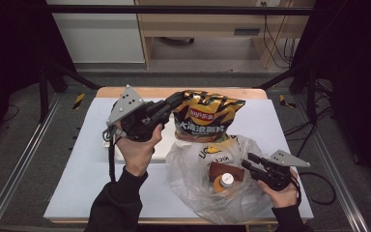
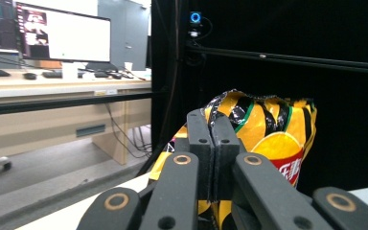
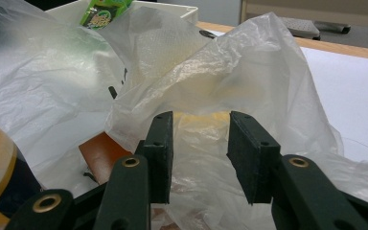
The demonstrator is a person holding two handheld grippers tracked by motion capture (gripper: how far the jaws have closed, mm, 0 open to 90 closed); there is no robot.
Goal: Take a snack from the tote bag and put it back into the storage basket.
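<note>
Chip bag (image 1: 207, 116) top edge pinched in left gripper (image 1: 174, 103), right gripper (image 1: 248, 161) half-open around plastic bag (image 1: 193, 169) rim

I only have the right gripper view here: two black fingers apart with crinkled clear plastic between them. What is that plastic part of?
Observer: The high view shows a clear plastic bag lying open on the white table, with the right gripper at its right edge.
Operator: Anything inside the bag?
Observer: An orange bottle with a white cap and a brown flat packet.
Operator: And the other hand?
Observer: The left gripper has its fingers shut on the top edge of a yellow and black chip bag, held above the plastic bag's far side.
Operator: Is that grip firm?
Observer: The left gripper view shows both fingers pressed together on the foil.
</note>
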